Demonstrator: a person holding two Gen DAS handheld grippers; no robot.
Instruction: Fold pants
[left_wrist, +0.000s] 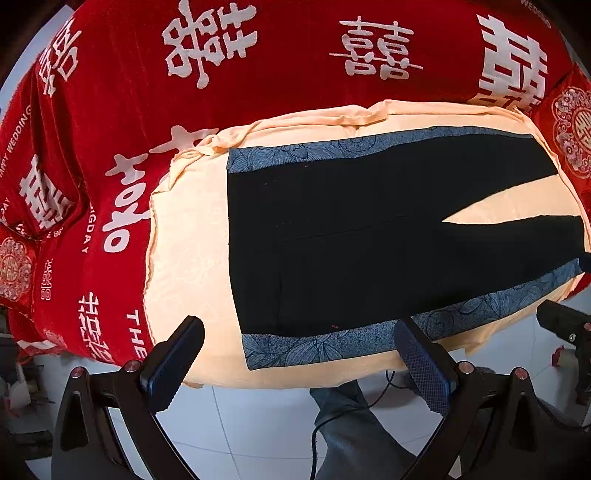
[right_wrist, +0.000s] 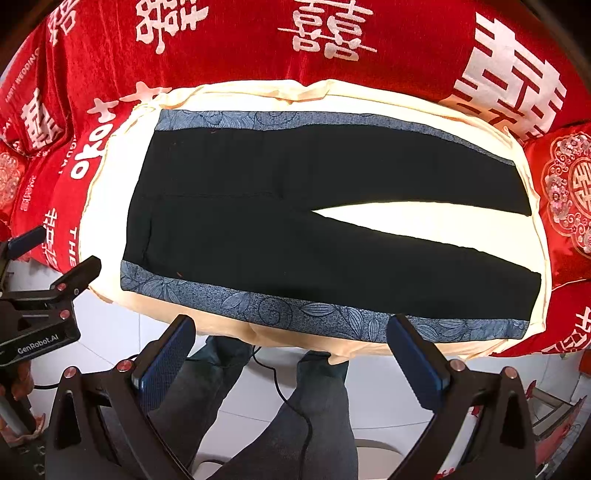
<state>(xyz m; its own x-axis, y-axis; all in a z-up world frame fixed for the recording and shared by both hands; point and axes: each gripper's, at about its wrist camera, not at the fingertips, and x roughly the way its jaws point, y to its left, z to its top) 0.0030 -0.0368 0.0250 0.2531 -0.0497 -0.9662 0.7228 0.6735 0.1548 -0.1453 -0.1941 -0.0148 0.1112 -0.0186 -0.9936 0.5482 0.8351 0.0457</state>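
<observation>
Black pants (left_wrist: 351, 229) with blue floral side stripes lie flat on a cream cloth (left_wrist: 188, 236), waistband to the left, legs spread in a V to the right. They also show in the right wrist view (right_wrist: 277, 221). My left gripper (left_wrist: 299, 332) is open and empty, above the near edge by the waistband end. My right gripper (right_wrist: 291, 328) is open and empty, above the near edge by the lower leg's blue stripe (right_wrist: 295, 314). The right gripper shows at the right edge of the left wrist view (left_wrist: 565, 325); the left gripper shows at the left of the right wrist view (right_wrist: 40, 295).
The cream cloth (right_wrist: 424, 210) lies on a red bed cover (left_wrist: 258, 88) with white characters. Red embroidered cushions (right_wrist: 569, 199) sit at the right. Below the bed edge are white floor tiles (left_wrist: 258, 424), a black cable (right_wrist: 291, 406) and the person's legs (right_wrist: 317, 406).
</observation>
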